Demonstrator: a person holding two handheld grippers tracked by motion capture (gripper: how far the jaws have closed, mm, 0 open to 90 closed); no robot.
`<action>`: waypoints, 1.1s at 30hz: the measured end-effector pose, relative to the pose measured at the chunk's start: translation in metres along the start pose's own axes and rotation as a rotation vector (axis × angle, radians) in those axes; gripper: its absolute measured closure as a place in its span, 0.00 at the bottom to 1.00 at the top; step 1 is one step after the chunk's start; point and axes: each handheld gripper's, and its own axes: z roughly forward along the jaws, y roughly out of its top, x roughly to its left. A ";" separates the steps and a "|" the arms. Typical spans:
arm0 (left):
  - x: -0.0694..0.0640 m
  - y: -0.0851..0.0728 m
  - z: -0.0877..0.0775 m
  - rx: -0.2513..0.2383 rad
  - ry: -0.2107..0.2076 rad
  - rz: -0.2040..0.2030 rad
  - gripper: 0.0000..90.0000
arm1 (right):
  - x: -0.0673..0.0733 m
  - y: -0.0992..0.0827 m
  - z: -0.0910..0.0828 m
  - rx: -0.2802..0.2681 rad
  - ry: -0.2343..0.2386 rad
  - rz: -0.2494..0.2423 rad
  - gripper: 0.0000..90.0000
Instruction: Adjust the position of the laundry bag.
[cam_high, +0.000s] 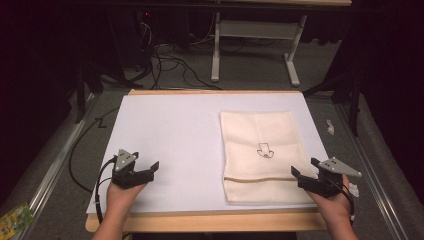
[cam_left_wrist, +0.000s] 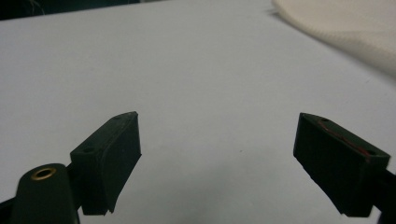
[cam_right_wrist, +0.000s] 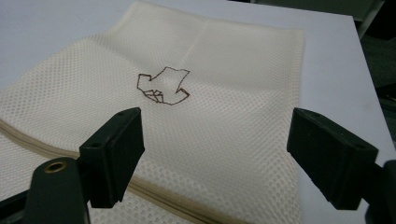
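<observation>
A cream mesh bag (cam_high: 260, 152) lies flat on the right half of the white table top (cam_high: 170, 135). It has a small dark outline emblem (cam_high: 264, 150) in its middle and a zip seam across its near end. The right gripper view shows the mesh bag (cam_right_wrist: 201, 107) and emblem (cam_right_wrist: 163, 85) just past my right gripper (cam_right_wrist: 215, 140), whose jaws stand wide apart with nothing between them. My right gripper (cam_high: 304, 167) hovers at the bag's near right corner. My left gripper (cam_high: 150, 170) is open over bare table at the near left, far from the bag (cam_left_wrist: 345, 28).
The table has a wooden rim (cam_high: 210, 221) along the near edge. Behind it on the grey floor stand white table legs (cam_high: 216, 50) and loose black cables (cam_high: 172, 62). Metal rails (cam_high: 55, 165) run along both sides. A yellow-green packet (cam_high: 14, 220) lies on the floor at bottom left.
</observation>
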 end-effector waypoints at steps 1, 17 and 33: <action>-0.001 0.000 -0.001 0.000 -0.001 0.002 0.17 | 0.000 0.000 0.000 0.000 0.000 0.000 0.22; -0.026 0.012 0.002 0.019 -0.120 -0.034 0.19 | -0.007 0.003 0.000 -0.005 -0.001 -0.010 0.18; -0.122 0.038 0.074 0.034 -0.240 0.043 0.29 | -0.008 0.005 0.000 -0.017 0.033 -0.020 0.16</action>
